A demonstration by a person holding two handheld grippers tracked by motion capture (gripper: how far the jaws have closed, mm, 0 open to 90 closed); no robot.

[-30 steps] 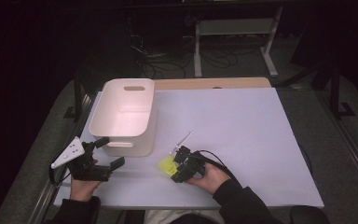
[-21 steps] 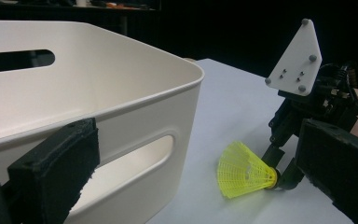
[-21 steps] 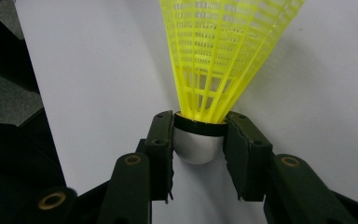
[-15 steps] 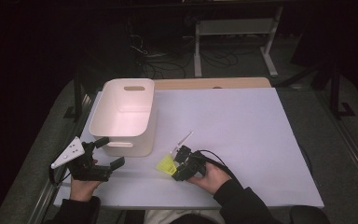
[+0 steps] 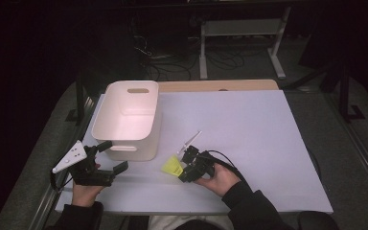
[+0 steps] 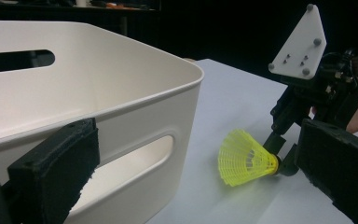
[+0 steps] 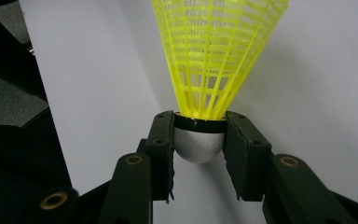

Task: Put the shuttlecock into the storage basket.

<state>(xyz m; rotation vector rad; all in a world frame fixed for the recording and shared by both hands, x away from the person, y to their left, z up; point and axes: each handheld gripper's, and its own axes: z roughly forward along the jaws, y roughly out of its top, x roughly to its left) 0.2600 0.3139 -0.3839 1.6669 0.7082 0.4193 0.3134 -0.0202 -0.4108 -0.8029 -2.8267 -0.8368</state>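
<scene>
Low in the high view's middle, the right hand-held gripper point(image 5: 188, 162) has just squeezed shut on the yellow shuttlecock point(image 5: 172, 166), so it can go up into the white bin point(image 5: 124, 139). The left hand-held gripper point(image 5: 109, 157) stays spread.

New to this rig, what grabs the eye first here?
The bright yellow shuttlecock stands out first: it lies on the white table near the front edge, its rounded cork base clamped in the right claw. Next is the pale open bin at the table's left, with nothing visible inside. The left claw hovers open just in front of it.
</scene>
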